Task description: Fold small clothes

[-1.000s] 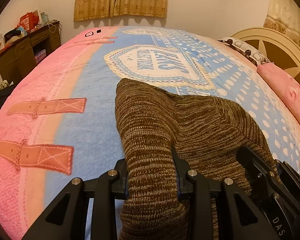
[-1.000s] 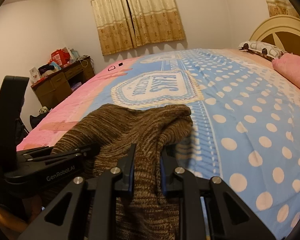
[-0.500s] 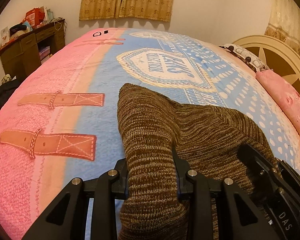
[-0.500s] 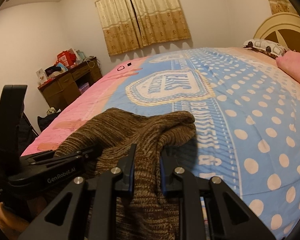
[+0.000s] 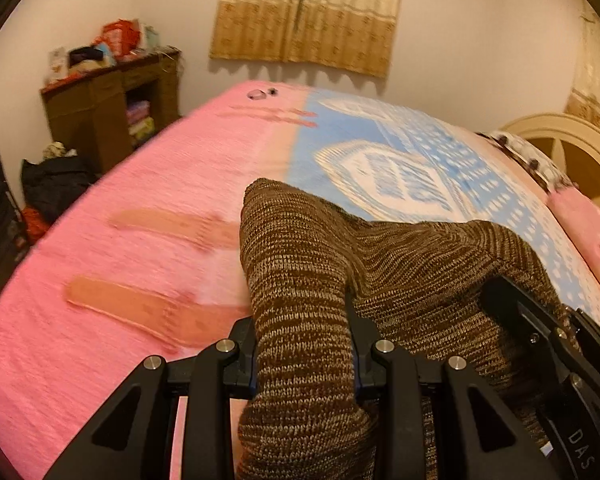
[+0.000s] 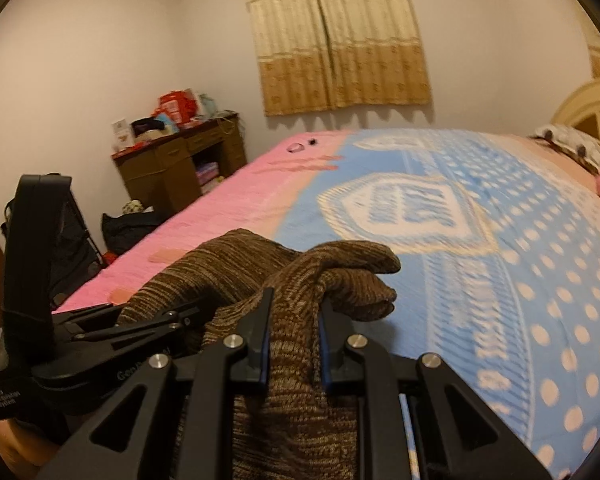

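A brown knitted garment hangs between my two grippers above the bed. My left gripper is shut on one bunched end of it. My right gripper is shut on the other end of the garment, which folds over the fingertips. In the left wrist view the right gripper shows at the lower right, under the cloth. In the right wrist view the left gripper shows at the lower left. The cloth below both grippers is out of view.
The bed cover is pink on the left and blue with white dots on the right. A cream headboard and pillows are at the right. A brown desk with clutter stands by the left wall, bags below it.
Both grippers have swung left and lifted with the garment; the pink side of the bed and the desk now fill more of both views. Both grips are unchanged.
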`<state>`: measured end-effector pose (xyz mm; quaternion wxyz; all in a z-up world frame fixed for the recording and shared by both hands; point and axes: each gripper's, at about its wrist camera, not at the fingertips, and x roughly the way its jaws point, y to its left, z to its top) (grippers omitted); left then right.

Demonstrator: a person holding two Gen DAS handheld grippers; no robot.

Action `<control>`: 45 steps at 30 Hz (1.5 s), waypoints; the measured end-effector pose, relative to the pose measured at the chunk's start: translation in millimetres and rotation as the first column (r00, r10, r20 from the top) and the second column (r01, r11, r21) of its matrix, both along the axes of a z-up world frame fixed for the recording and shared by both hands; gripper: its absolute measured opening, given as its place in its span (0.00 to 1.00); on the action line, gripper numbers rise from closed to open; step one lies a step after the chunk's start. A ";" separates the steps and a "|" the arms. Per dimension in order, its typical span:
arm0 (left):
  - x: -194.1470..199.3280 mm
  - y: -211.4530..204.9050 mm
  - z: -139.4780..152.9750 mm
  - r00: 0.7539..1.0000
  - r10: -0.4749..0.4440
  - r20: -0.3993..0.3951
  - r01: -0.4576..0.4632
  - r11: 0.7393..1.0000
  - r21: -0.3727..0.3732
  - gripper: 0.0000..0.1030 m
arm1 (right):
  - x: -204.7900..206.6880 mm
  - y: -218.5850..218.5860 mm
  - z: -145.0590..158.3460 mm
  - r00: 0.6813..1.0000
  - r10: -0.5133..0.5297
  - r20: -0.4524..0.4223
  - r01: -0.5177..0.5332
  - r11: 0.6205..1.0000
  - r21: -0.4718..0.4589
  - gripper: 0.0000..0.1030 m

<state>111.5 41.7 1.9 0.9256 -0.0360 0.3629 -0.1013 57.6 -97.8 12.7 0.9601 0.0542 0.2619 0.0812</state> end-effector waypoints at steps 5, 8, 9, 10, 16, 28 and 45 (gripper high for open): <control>16.8 48.1 21.8 0.995 0.088 0.054 -0.091 0.995 0.040 0.31 | 24.4 52.1 21.4 0.993 0.096 0.071 -0.095 0.995 -0.018 0.19; 26.4 75.9 30.5 0.982 0.149 0.113 -0.159 0.983 0.088 0.31 | 42.5 81.3 28.7 0.984 0.147 0.097 -0.146 0.989 -0.011 0.19; 29.8 83.7 30.4 0.978 0.167 0.125 -0.180 0.979 0.096 0.31 | 46.2 87.4 28.5 0.982 0.156 0.103 -0.156 0.988 -0.008 0.19; 33.2 92.7 28.3 0.973 0.187 0.133 -0.201 0.974 0.101 0.31 | 52.5 97.1 29.0 0.979 0.169 0.113 -0.169 0.986 -0.007 0.19; 60.7 155.9 -29.6 0.959 0.282 -0.032 -0.281 0.958 0.052 0.31 | 102.6 140.1 -17.7 0.965 0.262 -0.013 -0.261 0.964 0.057 0.20; 50.8 215.9 -72.1 0.965 0.149 -0.215 -0.184 0.971 -0.150 0.46 | 90.6 108.3 -107.9 0.914 0.268 -0.304 -0.202 0.952 0.230 0.63; 136.0 239.3 -84.7 0.925 0.067 -0.375 -0.219 0.899 -0.379 0.60 | 208.5 116.2 -114.2 0.841 0.337 -0.423 -0.068 0.842 0.535 0.65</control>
